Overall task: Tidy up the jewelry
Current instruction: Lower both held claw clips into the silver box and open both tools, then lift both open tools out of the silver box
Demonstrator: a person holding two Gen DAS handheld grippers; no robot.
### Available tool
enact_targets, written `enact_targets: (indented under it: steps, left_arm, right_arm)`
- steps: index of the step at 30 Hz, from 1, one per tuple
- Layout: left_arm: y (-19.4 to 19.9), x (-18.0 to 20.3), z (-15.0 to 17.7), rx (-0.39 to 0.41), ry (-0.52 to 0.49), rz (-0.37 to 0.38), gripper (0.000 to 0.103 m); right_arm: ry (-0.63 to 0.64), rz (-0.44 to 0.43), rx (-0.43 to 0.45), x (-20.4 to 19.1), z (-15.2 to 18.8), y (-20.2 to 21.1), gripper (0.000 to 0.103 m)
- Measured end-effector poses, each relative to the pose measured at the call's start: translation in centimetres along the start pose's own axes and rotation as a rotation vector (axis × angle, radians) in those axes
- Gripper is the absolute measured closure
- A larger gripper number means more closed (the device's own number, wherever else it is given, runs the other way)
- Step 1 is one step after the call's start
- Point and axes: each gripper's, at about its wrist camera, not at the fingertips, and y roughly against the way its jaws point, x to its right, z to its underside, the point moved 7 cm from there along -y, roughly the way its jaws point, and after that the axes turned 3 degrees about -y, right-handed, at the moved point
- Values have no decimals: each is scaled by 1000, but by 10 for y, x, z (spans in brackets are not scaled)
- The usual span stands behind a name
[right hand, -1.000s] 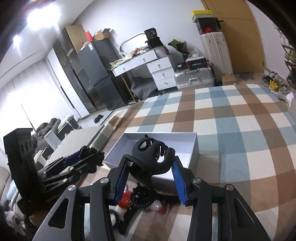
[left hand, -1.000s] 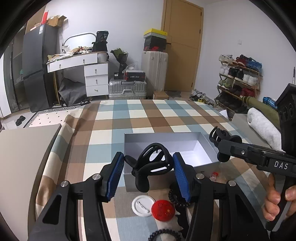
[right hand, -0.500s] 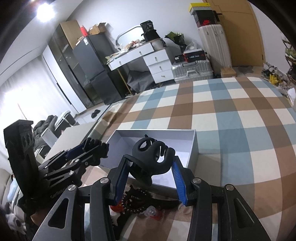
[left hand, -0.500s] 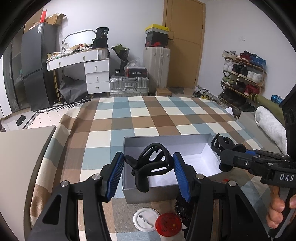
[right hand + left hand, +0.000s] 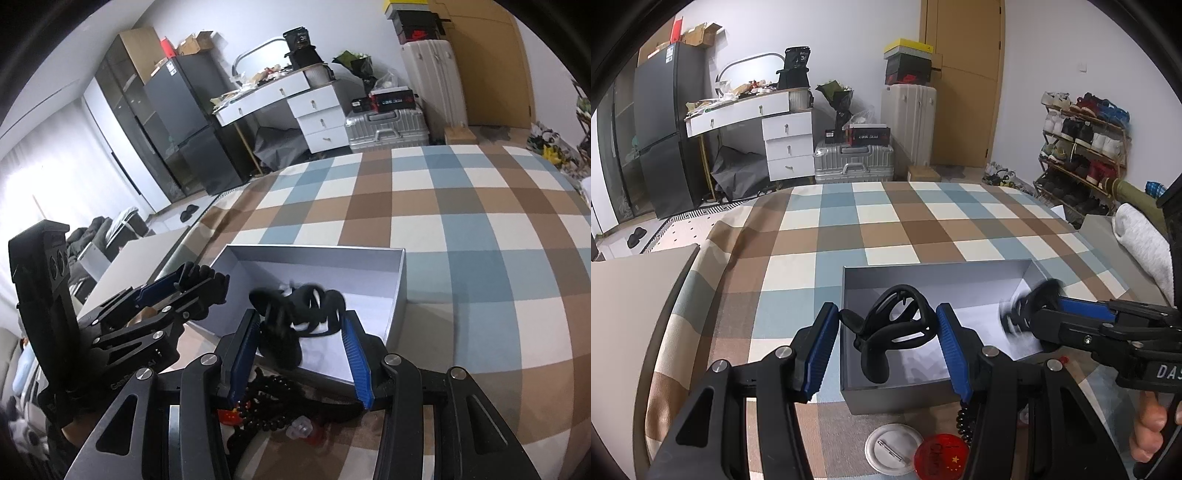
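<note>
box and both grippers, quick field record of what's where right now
box: grey, open, nothing lying in it, on checked cloth
left gripper: over box, shut on black hair claw
right gripper: over box, second claw between pads, blurred, grip unclear
white badge: on cloth in front of box, pin side up
red badge: beside white badge, overlapping it
beads: dark strand on cloth, outside box
</note>
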Motion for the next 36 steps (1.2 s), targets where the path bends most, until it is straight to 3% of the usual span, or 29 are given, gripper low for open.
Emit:
enact_targets:
  steps: [9, 17, 22, 26, 30, 33, 36]
  left_arm:
    - [-3, 5, 0, -12, -9, 9, 54]
    - [7, 11, 1, -14, -21, 22, 53]
    - [17, 11, 3, 2, -22, 10, 26]
    - [26, 7, 6, 21, -4, -7, 19]
    - [33, 1, 15, 20, 30, -16, 2]
    - [37, -3, 18, 33, 43, -39, 1]
    - [38, -3, 20, 26, 36, -37, 1]
  right_arm:
    - [1, 2, 12, 4, -1, 4, 60]
    - [19, 24, 60, 5, -1, 24, 54]
    - [44, 40, 72, 5, 1, 30, 48]
    - [56, 43, 86, 6, 2, 34, 39]
    - [86, 56, 93, 6, 7, 40, 17]
    - [91, 81, 99, 11, 10, 44, 1]
    - [73, 94, 86, 19, 15, 43, 0]
